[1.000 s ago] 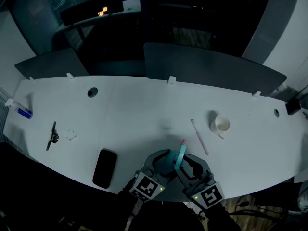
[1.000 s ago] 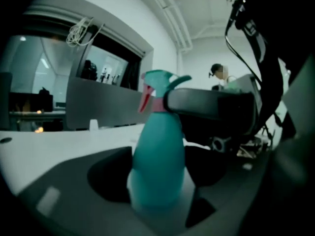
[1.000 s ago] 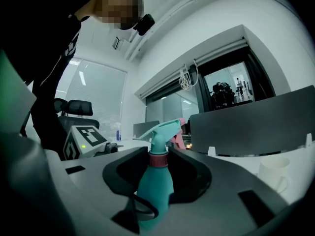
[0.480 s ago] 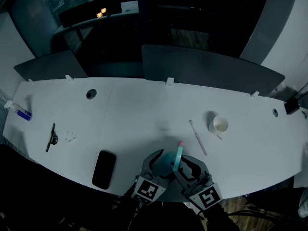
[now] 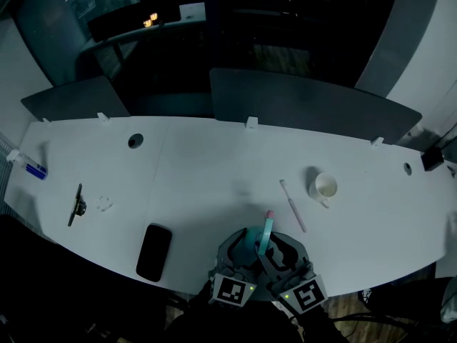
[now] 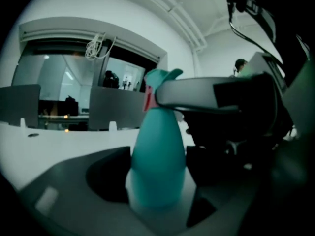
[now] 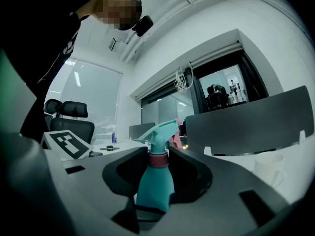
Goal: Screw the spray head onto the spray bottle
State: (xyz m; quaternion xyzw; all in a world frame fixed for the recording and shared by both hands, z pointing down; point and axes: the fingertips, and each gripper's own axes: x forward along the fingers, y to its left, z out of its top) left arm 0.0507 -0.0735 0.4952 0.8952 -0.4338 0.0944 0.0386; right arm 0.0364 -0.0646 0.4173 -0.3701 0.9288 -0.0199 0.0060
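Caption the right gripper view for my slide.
Right gripper clamps the teal spray bottle at its red collar, spray head on top.

Blurred at the base in the left gripper view: teal plastic spray bottle (image 6: 157, 166), with spray head (image 6: 160, 77) half covered by a grey finger (image 6: 197, 93) of the right tongs (image 5: 277, 243). Too small to tell on the white table (image 5: 207, 170): thin dark object (image 5: 76, 204), tiny blue item (image 5: 36, 169) at left edge.

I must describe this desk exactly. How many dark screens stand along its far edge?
2. The left screen stands behind the left end of the desk. The right screen, which is wider, stands behind its middle and right. Others may be outside the picture.
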